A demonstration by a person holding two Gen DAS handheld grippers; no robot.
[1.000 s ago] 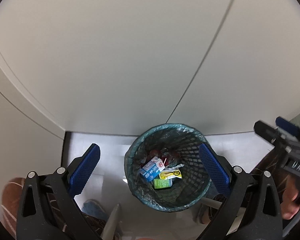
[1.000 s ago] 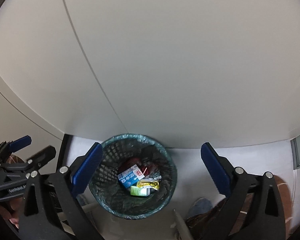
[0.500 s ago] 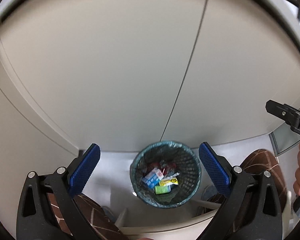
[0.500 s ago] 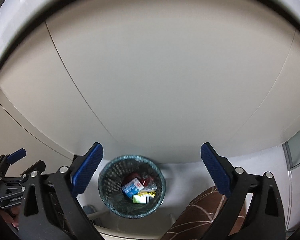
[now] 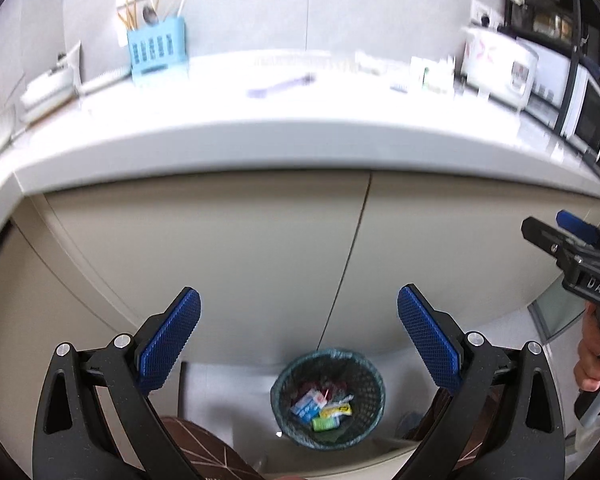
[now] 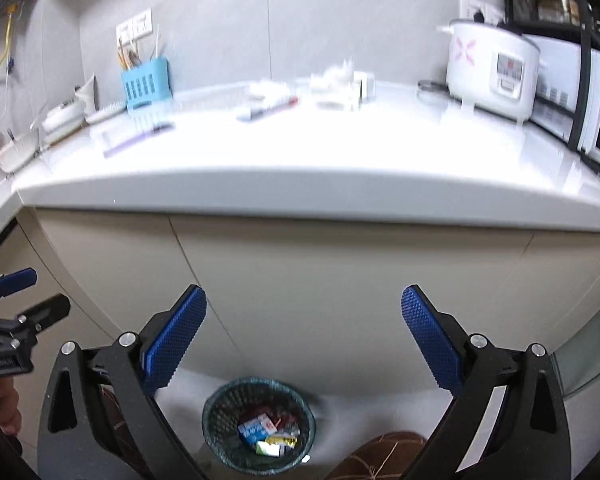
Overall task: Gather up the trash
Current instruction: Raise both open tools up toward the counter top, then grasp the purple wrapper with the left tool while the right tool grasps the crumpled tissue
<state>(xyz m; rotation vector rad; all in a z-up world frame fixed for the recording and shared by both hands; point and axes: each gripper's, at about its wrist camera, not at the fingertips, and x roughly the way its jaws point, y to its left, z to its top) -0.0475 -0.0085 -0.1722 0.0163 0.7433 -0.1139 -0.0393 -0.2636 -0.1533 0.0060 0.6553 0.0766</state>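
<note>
Below, bin [image 5: 328,398] on floor against cabinet [image 6: 340,280], wrappers [image 6: 266,432] inside. Left gripper [image 5: 298,344] and right gripper [image 6: 304,346] both spread wide, empty. More litter [image 6: 336,84] up on counter [image 6: 340,152].

The bin [image 6: 259,424] stood on the floor before the cabinets [image 6: 340,288], below my grippers, wrappers [image 6: 268,434] in it. On the counter [image 6: 340,152] above, a utensil rack [image 6: 146,84] stood left, a rice cooker [image 6: 492,68] right.

The left gripper [image 5: 299,334] and right gripper [image 6: 304,336] each fill the lower frame of their own view, blue-padded jaws spread wide and holding nothing.
</note>
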